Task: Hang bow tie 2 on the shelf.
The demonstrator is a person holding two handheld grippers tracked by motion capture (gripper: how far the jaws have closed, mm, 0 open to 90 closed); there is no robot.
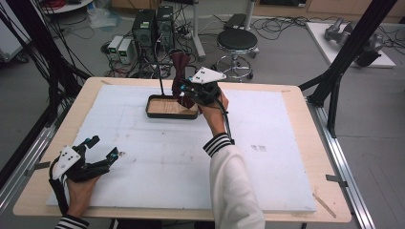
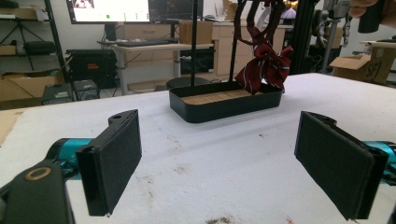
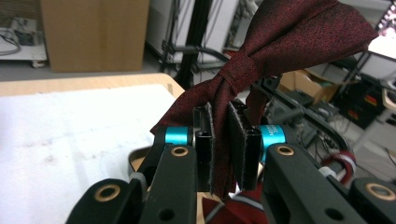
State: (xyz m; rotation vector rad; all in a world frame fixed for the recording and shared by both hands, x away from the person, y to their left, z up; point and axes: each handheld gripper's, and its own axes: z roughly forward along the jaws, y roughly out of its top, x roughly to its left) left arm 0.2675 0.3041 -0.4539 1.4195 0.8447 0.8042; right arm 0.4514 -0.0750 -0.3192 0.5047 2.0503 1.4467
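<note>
At about 8 o'clock on the rough white foam board (image 1: 143, 162), the left gripper (image 1: 99, 150) rests with its flat, felt-covered black jaws spread wide and nothing between them. Toward 12 o'clock stands a shallow black tray (image 1: 170, 114) with rounded corners and a wooden floor. Just right of it, the right gripper (image 1: 187, 93) pinches a dark red woven bow tie (image 3: 261, 51) firmly above the tray's right end, beside a striped red bow (image 2: 264, 65).

The dark red bow tie (image 3: 280, 44) is finely woven cloth with a faint sheen, the tray (image 2: 224, 108) matt black with a wood-look floor, the table cover (image 1: 157, 157) rough, scuffed white.
</note>
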